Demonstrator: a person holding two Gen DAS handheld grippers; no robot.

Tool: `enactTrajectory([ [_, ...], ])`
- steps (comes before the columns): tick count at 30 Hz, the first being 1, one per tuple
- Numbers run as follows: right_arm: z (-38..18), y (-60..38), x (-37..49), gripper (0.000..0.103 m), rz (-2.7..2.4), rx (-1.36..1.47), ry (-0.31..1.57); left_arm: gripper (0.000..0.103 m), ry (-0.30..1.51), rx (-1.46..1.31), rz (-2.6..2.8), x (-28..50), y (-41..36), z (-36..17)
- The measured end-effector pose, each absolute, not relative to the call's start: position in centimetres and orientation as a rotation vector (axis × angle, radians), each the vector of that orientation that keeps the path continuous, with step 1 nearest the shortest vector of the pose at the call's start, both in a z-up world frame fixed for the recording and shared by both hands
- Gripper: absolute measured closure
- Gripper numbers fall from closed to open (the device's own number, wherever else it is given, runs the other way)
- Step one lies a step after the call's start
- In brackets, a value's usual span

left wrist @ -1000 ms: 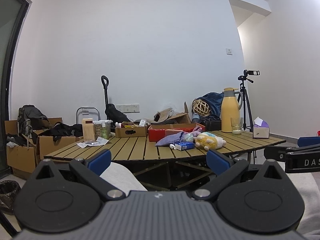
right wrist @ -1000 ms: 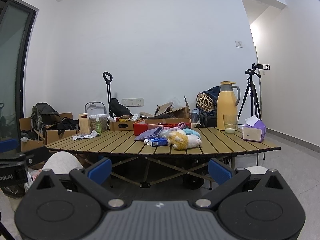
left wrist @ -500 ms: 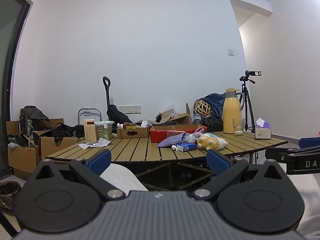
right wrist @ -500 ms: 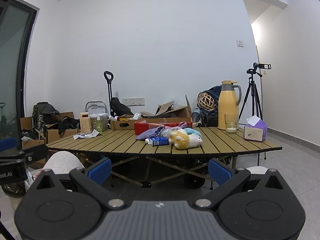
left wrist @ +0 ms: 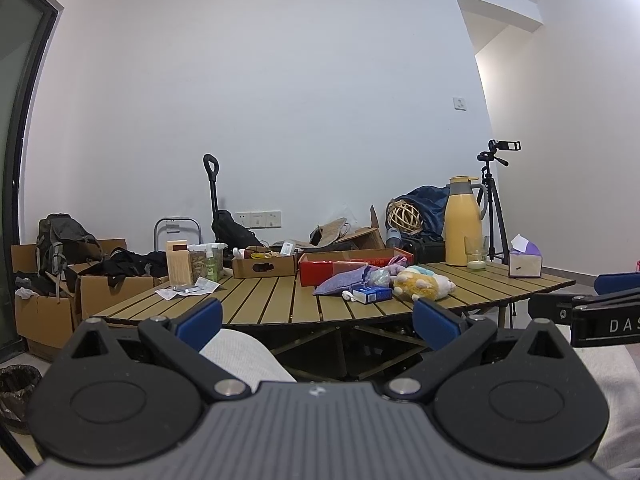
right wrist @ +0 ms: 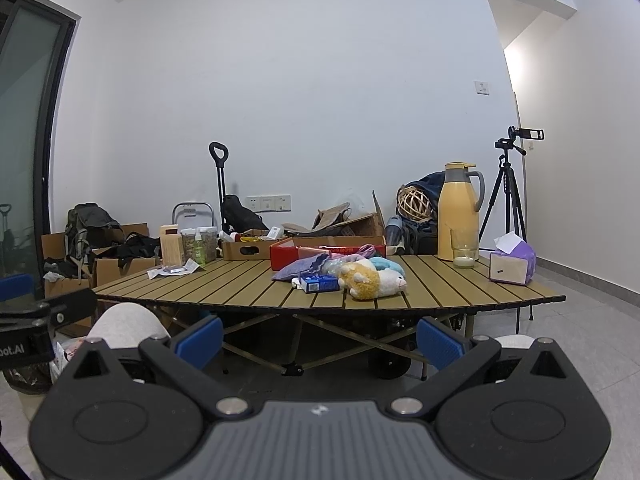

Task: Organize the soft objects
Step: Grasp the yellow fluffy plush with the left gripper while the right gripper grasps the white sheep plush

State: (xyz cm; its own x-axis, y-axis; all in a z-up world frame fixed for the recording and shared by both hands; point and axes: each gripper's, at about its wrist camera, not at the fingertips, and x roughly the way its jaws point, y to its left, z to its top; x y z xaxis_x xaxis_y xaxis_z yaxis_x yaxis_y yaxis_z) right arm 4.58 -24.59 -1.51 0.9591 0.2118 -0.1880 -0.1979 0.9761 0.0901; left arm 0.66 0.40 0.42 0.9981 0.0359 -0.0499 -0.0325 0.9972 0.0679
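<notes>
Cut off at the right edge of the left wrist view: right gripper [left wrist: 600,308], lettering ending "DAS". Cropped at the left edge of the right wrist view: left gripper [right wrist: 28,320]. Partly hidden behind the plush toy [right wrist: 372,278]: teal soft item [right wrist: 386,264]. Unreadable: blue box [right wrist: 319,282] print.

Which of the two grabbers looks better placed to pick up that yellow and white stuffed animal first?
Probably the right gripper: the plush toy sits almost straight ahead between its open fingers. From the left gripper, also open, the toy lies off to the right. Both are short of the table.
</notes>
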Motion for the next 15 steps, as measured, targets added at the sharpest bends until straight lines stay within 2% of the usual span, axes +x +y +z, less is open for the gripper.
enactTrajectory([
  [5, -1.0, -24.6, 5.7, 0.0, 0.2, 0.065, 0.159, 0.0, 0.047, 0.091, 0.054, 2.7, 0.3, 0.8],
  [12, -1.3, -25.6, 12.8, 0.0, 0.192, 0.08, 0.077, 0.0, 0.061, 0.096, 0.042, 10.9, 1.2, 1.0],
  [15, -2.0, -26.4, 19.2, 0.0, 0.279, 0.09, 0.214, 0.0, 0.106, 0.12, 0.008, 16.0, 1.3, 0.8],
])
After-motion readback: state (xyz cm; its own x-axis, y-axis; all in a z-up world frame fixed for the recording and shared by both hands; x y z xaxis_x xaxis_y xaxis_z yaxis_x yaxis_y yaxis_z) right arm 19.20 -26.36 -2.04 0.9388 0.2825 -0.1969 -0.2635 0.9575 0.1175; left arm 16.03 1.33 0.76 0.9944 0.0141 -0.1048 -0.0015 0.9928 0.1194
